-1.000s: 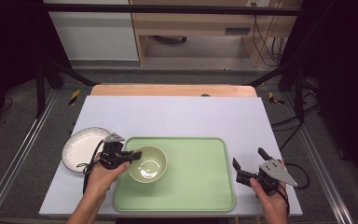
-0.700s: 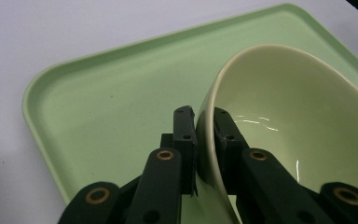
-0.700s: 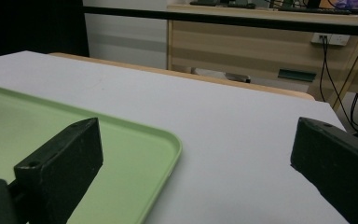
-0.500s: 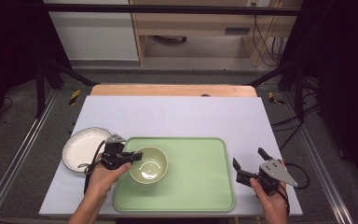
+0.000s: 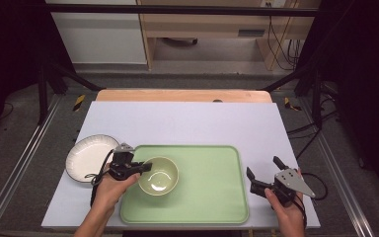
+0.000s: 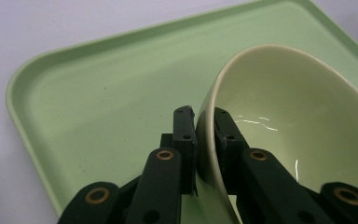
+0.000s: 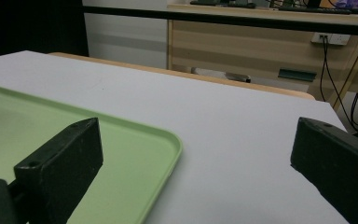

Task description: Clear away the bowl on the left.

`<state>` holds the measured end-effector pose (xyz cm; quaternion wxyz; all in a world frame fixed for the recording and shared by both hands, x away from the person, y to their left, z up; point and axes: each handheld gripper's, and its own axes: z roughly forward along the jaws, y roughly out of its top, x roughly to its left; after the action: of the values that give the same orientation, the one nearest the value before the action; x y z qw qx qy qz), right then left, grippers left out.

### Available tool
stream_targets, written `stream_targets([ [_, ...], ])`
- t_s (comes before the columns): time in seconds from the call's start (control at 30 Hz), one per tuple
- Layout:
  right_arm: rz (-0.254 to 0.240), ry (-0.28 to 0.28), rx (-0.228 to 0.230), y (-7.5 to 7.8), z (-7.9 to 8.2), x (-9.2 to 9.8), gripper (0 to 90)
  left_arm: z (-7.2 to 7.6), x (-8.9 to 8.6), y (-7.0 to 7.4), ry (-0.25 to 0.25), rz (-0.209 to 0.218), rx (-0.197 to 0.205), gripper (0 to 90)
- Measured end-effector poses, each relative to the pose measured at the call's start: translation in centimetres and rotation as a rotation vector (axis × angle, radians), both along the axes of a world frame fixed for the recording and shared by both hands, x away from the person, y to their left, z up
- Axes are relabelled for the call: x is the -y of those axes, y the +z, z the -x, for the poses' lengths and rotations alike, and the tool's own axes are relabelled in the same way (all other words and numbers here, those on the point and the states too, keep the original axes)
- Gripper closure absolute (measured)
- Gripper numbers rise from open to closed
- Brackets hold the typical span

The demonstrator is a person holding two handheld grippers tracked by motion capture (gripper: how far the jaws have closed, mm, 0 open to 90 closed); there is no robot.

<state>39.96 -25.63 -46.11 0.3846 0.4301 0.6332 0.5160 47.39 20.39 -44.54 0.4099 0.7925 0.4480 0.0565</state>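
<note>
The left gripper (image 6: 204,122) is pinching the near rim of the pale green bowl (image 5: 158,175), one jaw inside and one outside; the bowl is sitting at the left end of the green tray (image 5: 212,207); the right gripper (image 5: 264,174) is waiting with jaws spread wide, holding nothing, beside the tray's right edge. Seemingly the bowl is being placed or lifted; whether its base is resting flat is hard to judge. The white plate (image 5: 86,157) is lying farther left on the table (image 5: 187,123).
</note>
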Motion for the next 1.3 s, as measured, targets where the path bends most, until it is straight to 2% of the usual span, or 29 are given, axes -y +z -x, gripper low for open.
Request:
stream_targets([
  [0.63,0.002,0.005,-0.002,-0.03,-0.01,-0.07,2.6,-0.23,-0.16,-0.58,0.014,0.01,-0.026,82.3],
  [1.2,0.002,0.005,-0.002,-0.04,-0.03,-0.09,2.6,-0.33,-0.26,-0.69,0.012,0.019,-0.031,82.0],
  [1.3,0.003,0.005,-0.004,-0.03,-0.02,-0.12,2.7,-0.35,-0.32,-0.63,0.013,0.031,-0.03,80.9],
])
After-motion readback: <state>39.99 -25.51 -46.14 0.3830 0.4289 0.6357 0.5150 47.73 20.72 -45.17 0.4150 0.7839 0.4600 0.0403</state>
